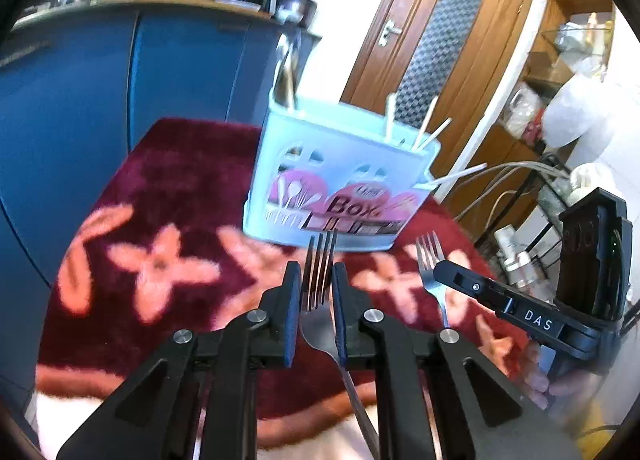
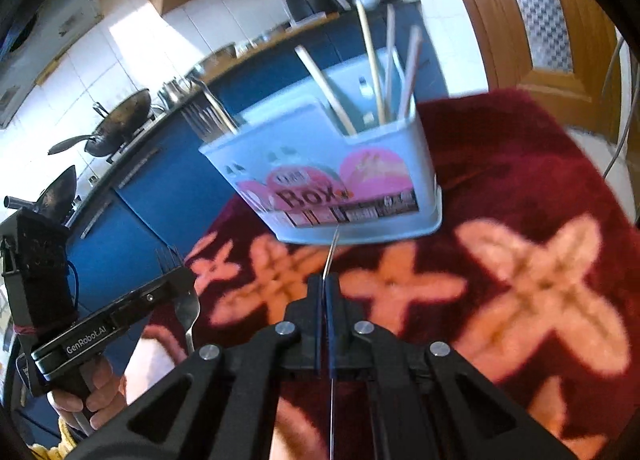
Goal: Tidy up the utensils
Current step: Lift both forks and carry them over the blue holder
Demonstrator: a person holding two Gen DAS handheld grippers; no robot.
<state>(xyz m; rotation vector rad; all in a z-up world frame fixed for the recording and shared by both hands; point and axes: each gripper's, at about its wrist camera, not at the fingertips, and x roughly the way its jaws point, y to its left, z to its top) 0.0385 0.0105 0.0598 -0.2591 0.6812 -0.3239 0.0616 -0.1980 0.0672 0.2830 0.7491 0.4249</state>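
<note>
Ahead of both grippers stands the pale blue utensil box (image 1: 340, 176), upright on the dark red flowered cloth (image 1: 180, 188), and it is the target that each held fork must reach. The left gripper (image 1: 316, 300) has its jaws narrowed onto a fork (image 1: 318, 280), tines pointing forward toward the box and the handle running back under the tool, so the fork's long axis lies nearly level while the box opens upward. The right gripper (image 2: 325, 300) is clamped on a second fork (image 2: 330, 256), seen edge-on as a thin curved line, its tip close to the foot of the box. In the box, wooden chopsticks (image 2: 376, 72) fill the right-hand compartment and metal cutlery (image 2: 212, 116) stands at the left end. Judging by the right wrist view, the right fork looks nearer to the box; either fork would need tipping upright and lifting above the rim before it can drop in.
</note>
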